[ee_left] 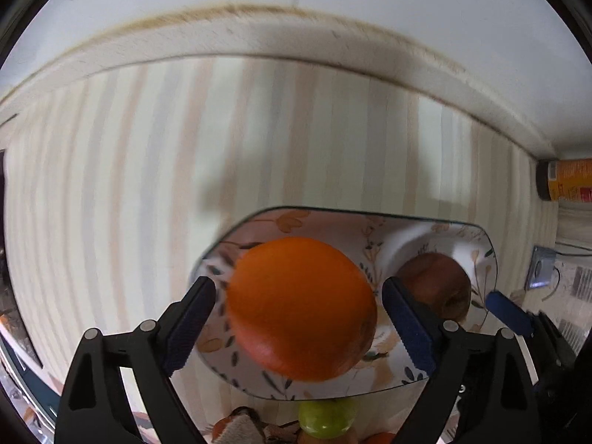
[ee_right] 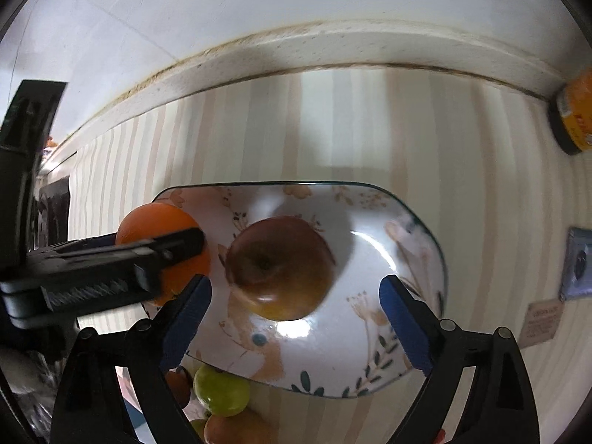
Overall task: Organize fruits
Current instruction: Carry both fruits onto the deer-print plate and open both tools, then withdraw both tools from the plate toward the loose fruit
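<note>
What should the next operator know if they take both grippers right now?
Left gripper: open, fingers either side of the orange over the floral plate; I can't tell whether the orange rests on the plate yet.
Right gripper: open, empty, above the red-brown apple, which sits in the plate.
Done: apple plated, orange at the plate.
Left: the green apple and other fruit lie below the plate's near edge, unsorted. Probably back the left gripper off the orange, then fetch the green apple.
</note>
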